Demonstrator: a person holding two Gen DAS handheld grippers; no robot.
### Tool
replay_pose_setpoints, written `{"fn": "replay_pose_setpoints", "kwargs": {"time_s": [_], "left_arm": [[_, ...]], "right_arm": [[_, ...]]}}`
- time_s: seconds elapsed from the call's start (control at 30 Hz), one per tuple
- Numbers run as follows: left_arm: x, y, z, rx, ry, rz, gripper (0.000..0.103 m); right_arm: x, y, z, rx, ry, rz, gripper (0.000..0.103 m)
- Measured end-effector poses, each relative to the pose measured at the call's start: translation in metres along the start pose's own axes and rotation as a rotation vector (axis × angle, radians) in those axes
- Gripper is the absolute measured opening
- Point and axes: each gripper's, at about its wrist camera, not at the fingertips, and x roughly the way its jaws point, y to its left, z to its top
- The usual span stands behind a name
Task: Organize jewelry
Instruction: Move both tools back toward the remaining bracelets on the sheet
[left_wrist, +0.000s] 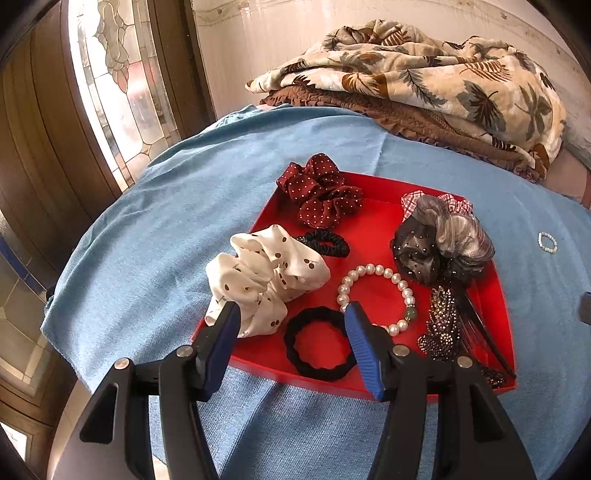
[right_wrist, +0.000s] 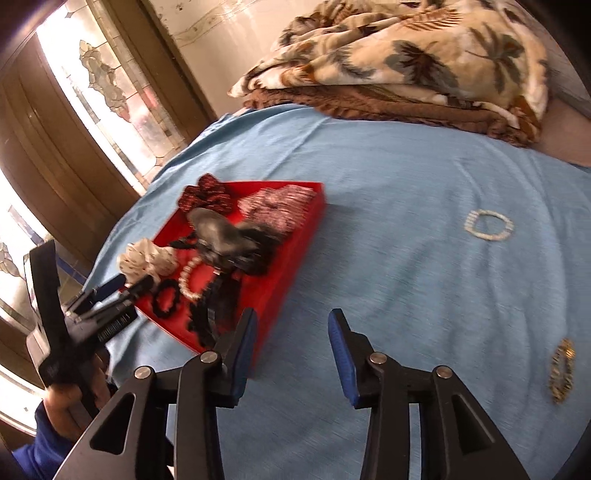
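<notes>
A red tray (left_wrist: 384, 192) (right_wrist: 295, 236) on the blue cloth holds a white dotted scrunchie (left_wrist: 266, 280), a maroon dotted scrunchie (left_wrist: 321, 192), two black hair ties (left_wrist: 317, 347), a pearl bracelet (left_wrist: 376, 291), a grey-black scrunchie (left_wrist: 443, 247) and a sparkly hair comb (left_wrist: 443, 325). My left gripper (left_wrist: 291, 314) stands open over the tray's near edge, empty. My right gripper (right_wrist: 293, 321) is open and empty above bare cloth right of the tray. A small white bead bracelet (right_wrist: 489, 225) (left_wrist: 547, 242) and a gold brooch (right_wrist: 561, 369) lie loose on the cloth.
A folded leaf-print blanket (left_wrist: 424, 77) (right_wrist: 424, 55) lies at the back of the bed. A stained-glass door (left_wrist: 122, 85) stands to the left. In the right wrist view a person's hand in a blue sleeve (right_wrist: 62, 410) holds the left gripper.
</notes>
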Motion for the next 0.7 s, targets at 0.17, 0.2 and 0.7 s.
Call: {"fn": "replay_pose_setpoints", "kwargs": {"time_s": [0.17, 0.2, 0.7], "left_arm": [[0.000, -0.006, -0.002, 0.018, -0.001, 0.015, 0.058], [0.000, -0.007, -0.002, 0.021, -0.003, 0.017, 0.058], [-0.049, -0.032, -0.008, 0.072, -0.211, 0.050, 0.058]], "right_arm": [[-0.026, -0.042, -0.015, 0.085, -0.027, -0.050, 0.049], [-0.033, -0.054, -0.019, 0.111, -0.036, -0.064, 0.049], [-0.119, -0.173, -0.072, 0.363, -0.149, -0.233, 0.056]]}}
